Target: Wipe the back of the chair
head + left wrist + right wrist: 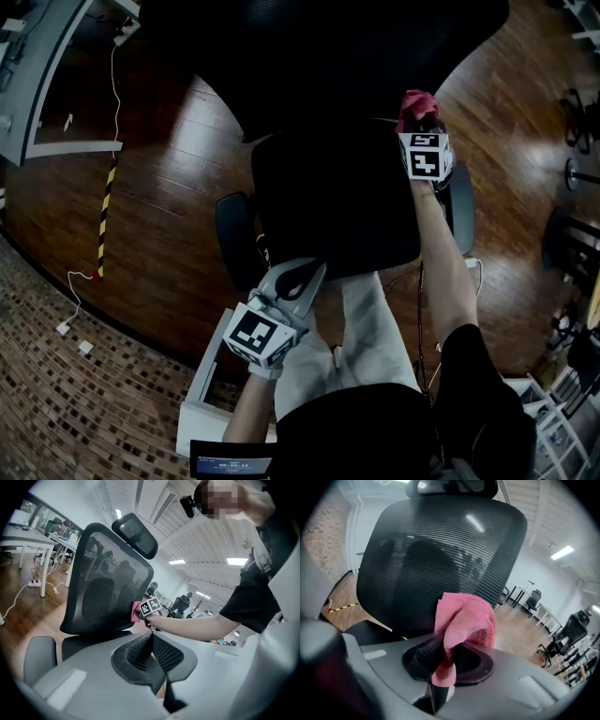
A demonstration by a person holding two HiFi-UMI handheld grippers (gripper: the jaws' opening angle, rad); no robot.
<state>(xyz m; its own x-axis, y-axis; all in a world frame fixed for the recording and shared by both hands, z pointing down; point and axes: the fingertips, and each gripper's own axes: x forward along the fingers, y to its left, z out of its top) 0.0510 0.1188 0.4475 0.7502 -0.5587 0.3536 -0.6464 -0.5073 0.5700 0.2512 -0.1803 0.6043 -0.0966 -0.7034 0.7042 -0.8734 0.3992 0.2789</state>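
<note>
**A:** Where is the pink cloth [465, 618] sitting right now?

**B:** The right gripper [449, 654] is clamping it. The jaws are pinching a lower fold, and most of the cloth is bunching up above them, just in front of the lower part of the chair back [426, 555]. Whether it is actually pressing on the mesh is hard to tell.

**A:** And the left gripper [151, 638]?

**B:** Its jaws are meeting with nothing between them. It is hanging low in front of the seat [333, 202], well apart from the backrest.

**A:** So what is likely to go wrong?

**B:** Probably the grip. The jaws are holding only a narrow tail, so drag across the ribbed mesh could tug the cloth free. Being bunched, it is also offering only a small patch, so strokes may be leaving strips unwiped.

**A:** Anything with the chair itself?

**B:** Nothing is bracing it. If it swivels, a firm push could turn the back away from the cloth.
</note>
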